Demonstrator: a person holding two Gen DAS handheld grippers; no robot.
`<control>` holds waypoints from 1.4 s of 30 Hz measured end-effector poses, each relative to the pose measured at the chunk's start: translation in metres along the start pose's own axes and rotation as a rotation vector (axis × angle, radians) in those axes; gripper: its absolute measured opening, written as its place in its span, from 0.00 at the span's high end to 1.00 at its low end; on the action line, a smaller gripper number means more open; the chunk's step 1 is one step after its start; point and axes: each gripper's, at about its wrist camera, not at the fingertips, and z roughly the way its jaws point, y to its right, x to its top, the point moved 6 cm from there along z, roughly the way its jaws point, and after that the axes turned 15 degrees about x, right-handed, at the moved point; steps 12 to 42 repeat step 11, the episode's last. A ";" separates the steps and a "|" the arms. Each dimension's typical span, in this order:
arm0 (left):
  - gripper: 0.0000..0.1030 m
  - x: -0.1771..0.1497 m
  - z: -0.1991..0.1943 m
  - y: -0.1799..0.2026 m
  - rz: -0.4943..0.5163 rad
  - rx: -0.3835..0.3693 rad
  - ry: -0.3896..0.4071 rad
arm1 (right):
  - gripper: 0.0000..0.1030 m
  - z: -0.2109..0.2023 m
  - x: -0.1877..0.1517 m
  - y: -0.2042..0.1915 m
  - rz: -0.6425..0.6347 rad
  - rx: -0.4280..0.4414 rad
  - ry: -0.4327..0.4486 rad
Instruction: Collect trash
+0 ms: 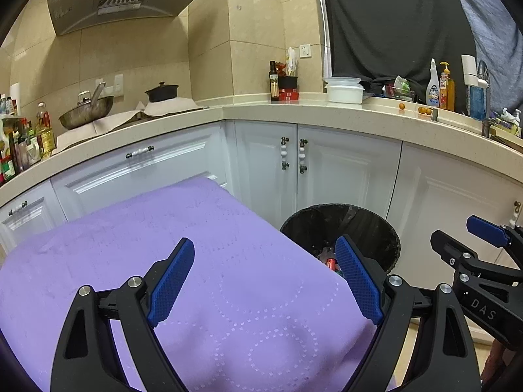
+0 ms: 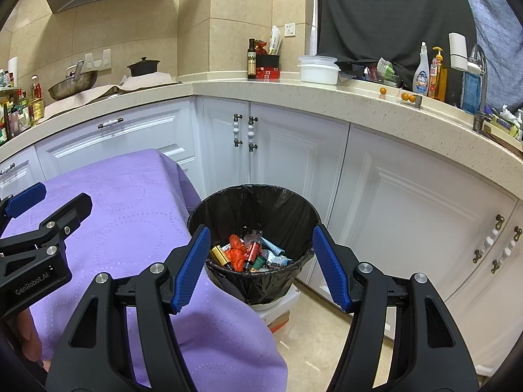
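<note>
A round bin with a black liner point(image 2: 228, 202) stands on the floor beside a table under a purple cloth point(image 2: 124, 202). Inside it lies trash point(image 2: 242, 251): a red wrapper, small cans and tubes. My right gripper point(image 2: 261, 232) hovers open above the bin's near rim, nothing between its blue pads. My left gripper point(image 1: 264, 245) is open and empty over the purple cloth point(image 1: 163, 228), near its right edge, with the bin point(image 1: 359, 215) just beyond. Each gripper shows in the other's view: the right gripper point(image 1: 457, 233) at the right, the left gripper point(image 2: 55, 201) at the left.
White cabinets point(image 2: 294, 150) and a beige counter point(image 2: 327, 94) wrap around behind the bin. On the counter sit a wok point(image 2: 73, 85), a black pot point(image 2: 143, 67), bottles point(image 2: 425, 72) and a white tub point(image 2: 318, 70). A white box point(image 2: 278, 303) lies under the bin.
</note>
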 end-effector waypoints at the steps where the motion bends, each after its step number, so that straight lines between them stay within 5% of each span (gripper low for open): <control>1: 0.17 0.000 0.000 0.000 -0.001 -0.004 -0.001 | 0.38 0.000 0.000 0.000 0.000 0.000 0.000; 42: 0.17 -0.003 0.008 -0.006 -0.027 0.001 -0.045 | 0.38 0.005 -0.002 -0.001 -0.002 0.007 -0.010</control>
